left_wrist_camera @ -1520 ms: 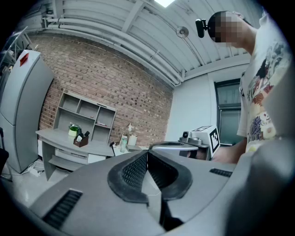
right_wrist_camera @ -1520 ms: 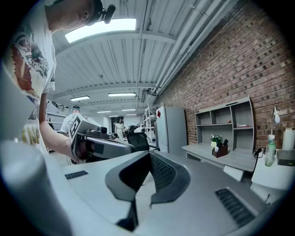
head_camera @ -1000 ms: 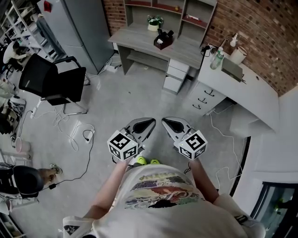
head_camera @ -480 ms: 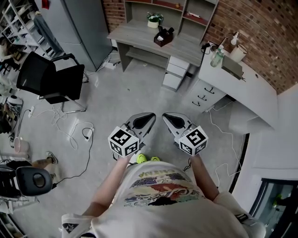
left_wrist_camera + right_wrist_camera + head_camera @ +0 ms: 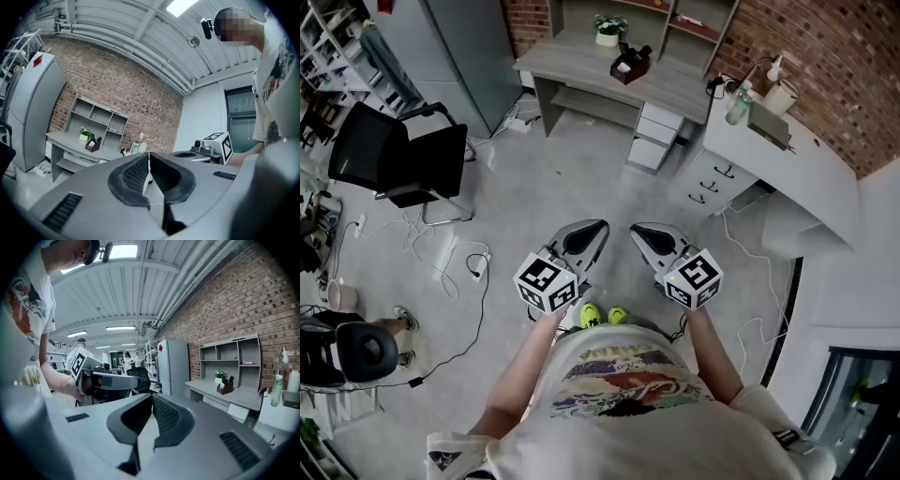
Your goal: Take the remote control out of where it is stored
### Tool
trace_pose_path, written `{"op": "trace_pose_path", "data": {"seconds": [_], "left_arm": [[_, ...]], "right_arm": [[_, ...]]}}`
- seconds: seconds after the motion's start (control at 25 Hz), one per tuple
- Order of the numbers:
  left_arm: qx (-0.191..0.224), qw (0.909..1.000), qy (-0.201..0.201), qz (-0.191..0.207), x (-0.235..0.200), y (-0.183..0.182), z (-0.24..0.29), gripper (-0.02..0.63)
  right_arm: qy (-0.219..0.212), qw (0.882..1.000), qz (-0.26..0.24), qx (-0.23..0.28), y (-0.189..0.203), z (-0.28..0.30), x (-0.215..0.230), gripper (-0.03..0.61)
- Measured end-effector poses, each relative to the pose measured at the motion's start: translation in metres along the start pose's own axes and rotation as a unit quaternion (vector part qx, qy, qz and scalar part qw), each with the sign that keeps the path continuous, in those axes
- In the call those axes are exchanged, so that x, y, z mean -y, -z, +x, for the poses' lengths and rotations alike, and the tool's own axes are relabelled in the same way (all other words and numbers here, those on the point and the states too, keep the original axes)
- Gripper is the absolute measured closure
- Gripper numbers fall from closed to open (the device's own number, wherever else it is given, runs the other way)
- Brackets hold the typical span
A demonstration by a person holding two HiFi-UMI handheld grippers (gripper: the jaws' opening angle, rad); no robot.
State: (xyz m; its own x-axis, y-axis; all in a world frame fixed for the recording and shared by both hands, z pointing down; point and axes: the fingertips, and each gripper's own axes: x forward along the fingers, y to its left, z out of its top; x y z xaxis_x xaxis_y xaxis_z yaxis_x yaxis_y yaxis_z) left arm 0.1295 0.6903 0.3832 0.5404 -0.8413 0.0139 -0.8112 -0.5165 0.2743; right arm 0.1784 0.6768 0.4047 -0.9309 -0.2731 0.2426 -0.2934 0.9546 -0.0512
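The person stands on the grey floor well in front of the desk (image 5: 581, 58) and holds both tools low, pointing toward it. The left gripper (image 5: 598, 226) has its jaws pressed together, and its own view shows nothing between the ribbed pads. The right gripper (image 5: 635, 228) is the same: its jaws are closed on nothing. The two tips are near each other but do not touch.

On the desk top, toward its right end, stands a small dark holder (image 5: 630, 66) with some dark things upright in it. The remote control is perhaps one of them, but it is too small here to tell. A potted plant (image 5: 607, 30) stands behind the holder, at the back of the desk. Under the right end of the desk there are white drawers (image 5: 654, 136). A black chair (image 5: 398, 155) stands well to the left of the desk. To the right of the desk is a white counter (image 5: 806, 183) with bottles (image 5: 738, 103) on its near end.
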Motion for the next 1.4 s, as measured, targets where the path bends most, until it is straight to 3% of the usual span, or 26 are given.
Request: {"op": "trace_pose_path", "data": {"seconds": [0.36, 0.64, 1.04, 1.4], "left_arm": [[-0.009, 0.9998, 0.011, -0.014, 0.002, 0.012, -0.011, 0.609], [-0.011, 0.9998, -0.002, -0.015, -0.013, 0.012, -0.001, 0.609], [-0.016, 0.999, -0.034, -0.025, -0.053, 0.006, 0.034, 0.609], [-0.038, 0.9978, -0.037, -0.04, -0.085, 0.006, 0.083, 0.609]], "right_arm": [[-0.007, 1.0, 0.006, -0.011, 0.008, 0.009, -0.013, 0.571], [-0.015, 1.0, 0.012, -0.013, 0.012, 0.018, 0.002, 0.57], [-0.034, 0.999, 0.016, -0.019, 0.014, 0.044, 0.054, 0.569], [-0.051, 0.998, 0.036, -0.018, 0.008, 0.062, 0.12, 0.569]]}}
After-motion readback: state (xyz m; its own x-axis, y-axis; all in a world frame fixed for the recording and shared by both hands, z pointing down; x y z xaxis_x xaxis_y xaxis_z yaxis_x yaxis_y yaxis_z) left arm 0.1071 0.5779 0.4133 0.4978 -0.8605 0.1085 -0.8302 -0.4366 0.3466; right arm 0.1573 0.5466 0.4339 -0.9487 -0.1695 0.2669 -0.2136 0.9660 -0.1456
